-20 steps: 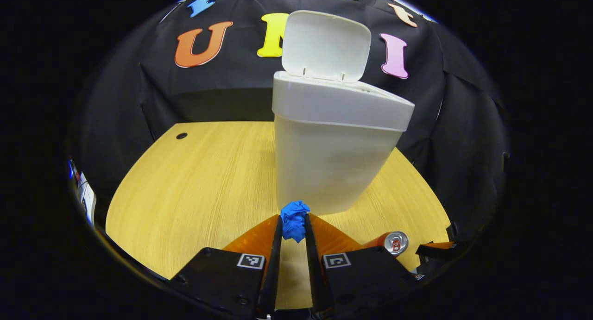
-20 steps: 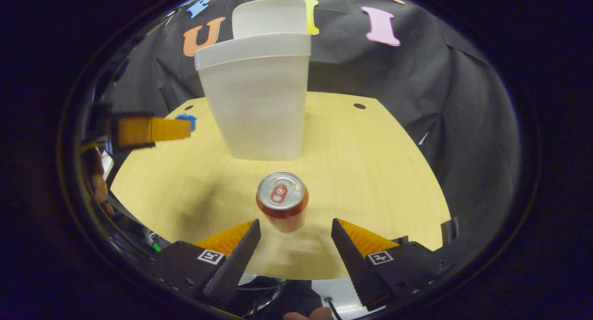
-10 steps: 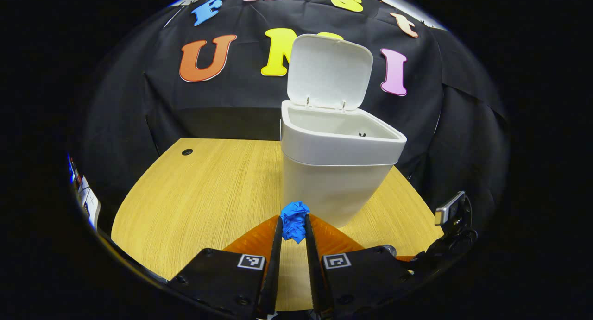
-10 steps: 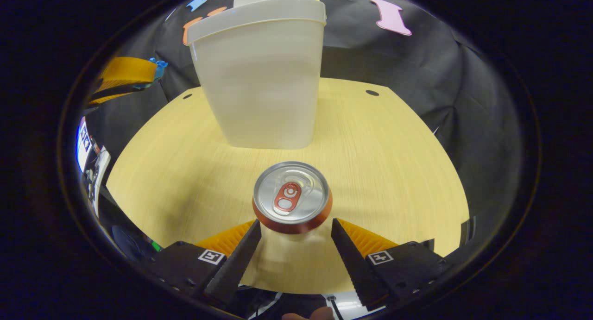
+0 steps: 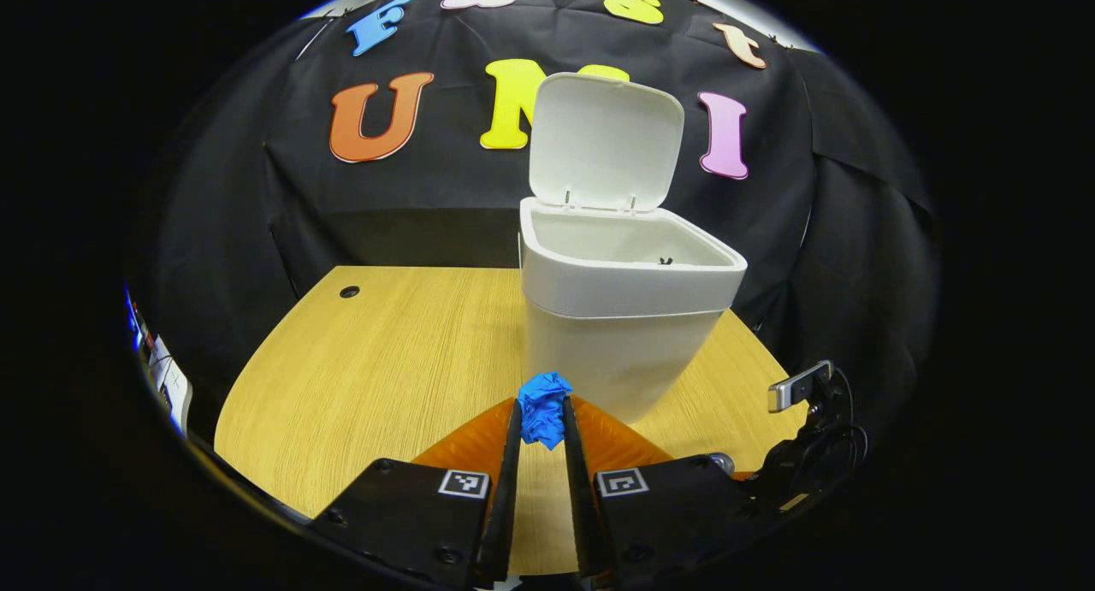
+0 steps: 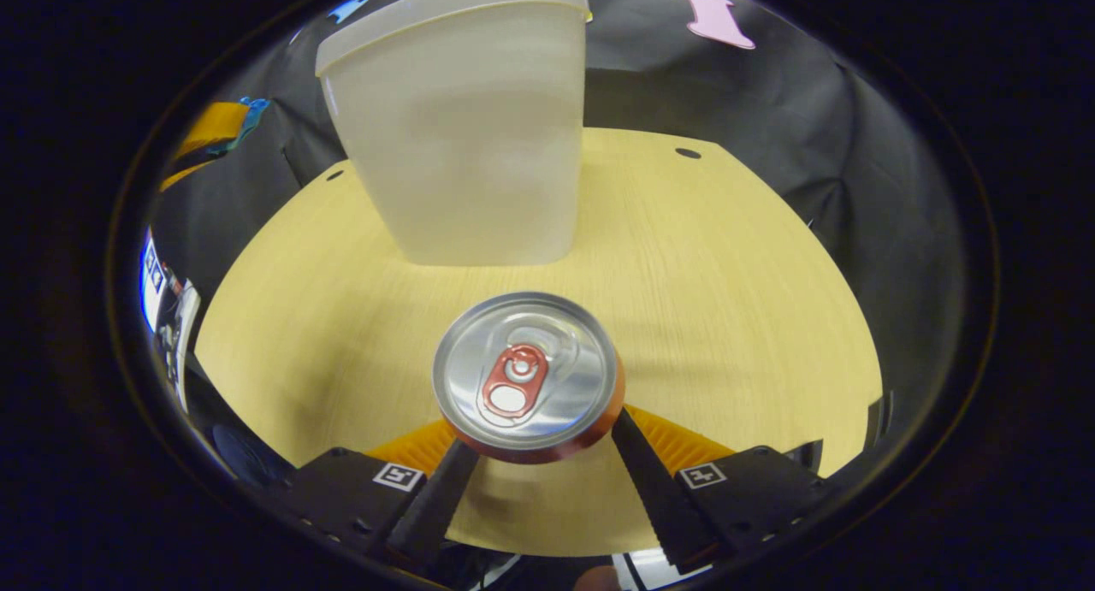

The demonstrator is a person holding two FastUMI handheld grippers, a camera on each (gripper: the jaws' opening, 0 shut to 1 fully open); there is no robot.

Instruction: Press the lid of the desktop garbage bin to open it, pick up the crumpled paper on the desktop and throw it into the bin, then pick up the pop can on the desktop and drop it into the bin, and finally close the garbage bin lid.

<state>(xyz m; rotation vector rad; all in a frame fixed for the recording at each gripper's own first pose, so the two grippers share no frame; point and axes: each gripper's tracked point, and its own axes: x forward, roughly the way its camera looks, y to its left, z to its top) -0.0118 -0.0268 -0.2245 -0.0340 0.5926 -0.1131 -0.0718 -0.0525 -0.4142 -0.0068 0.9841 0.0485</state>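
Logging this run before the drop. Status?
Left claw shut on crumpled paper, short of the bin. Lid up. Right claw open around the upright pop can. Nothing in the way.

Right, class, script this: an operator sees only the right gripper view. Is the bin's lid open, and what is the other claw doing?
Observer: The left gripper view shows the white plastic bin with its hinged lid upright, fully open.
Operator: And the left claw?
Observer: The left claw is shut on the blue crumpled paper, in front of the bin and below its rim.
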